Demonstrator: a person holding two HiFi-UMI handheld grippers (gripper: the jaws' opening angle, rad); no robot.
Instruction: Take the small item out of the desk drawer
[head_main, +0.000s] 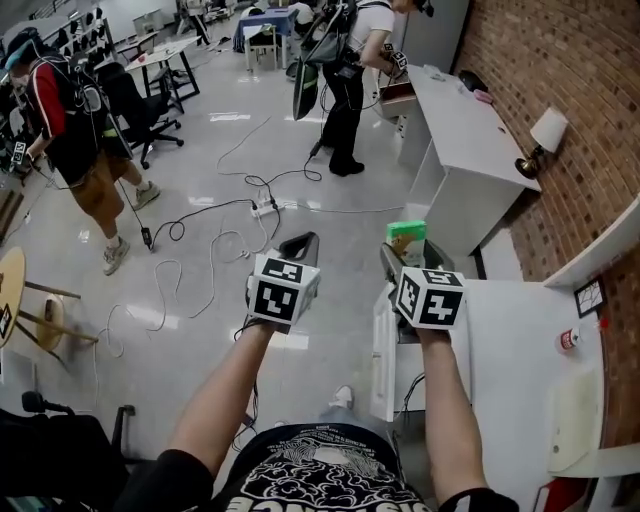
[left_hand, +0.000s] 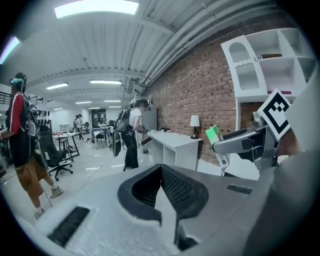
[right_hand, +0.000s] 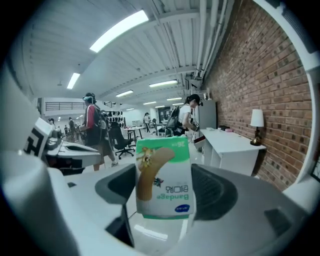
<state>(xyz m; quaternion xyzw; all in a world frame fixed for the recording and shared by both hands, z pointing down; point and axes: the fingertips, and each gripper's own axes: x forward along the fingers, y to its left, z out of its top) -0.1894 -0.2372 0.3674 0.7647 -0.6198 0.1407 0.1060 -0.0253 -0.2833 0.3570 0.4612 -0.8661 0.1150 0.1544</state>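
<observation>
Lamp (head_main: 547, 134) on far white desk (head_main: 462, 125), cables (head_main: 196, 222) across floor (head_main: 240, 95)

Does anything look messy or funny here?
Yes. Loose cables sprawl in loops across the floor, easy to trip on. And the bandage box gripped in the right tongs looks upside down in the right gripper view: its print reads inverted.

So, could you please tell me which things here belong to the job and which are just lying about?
Job in hand:
- bandage box, clamped in the right hand-held gripper
- white desk

Lying about:
- table lamp
- floor cables
- power strip
- small bottle
</observation>
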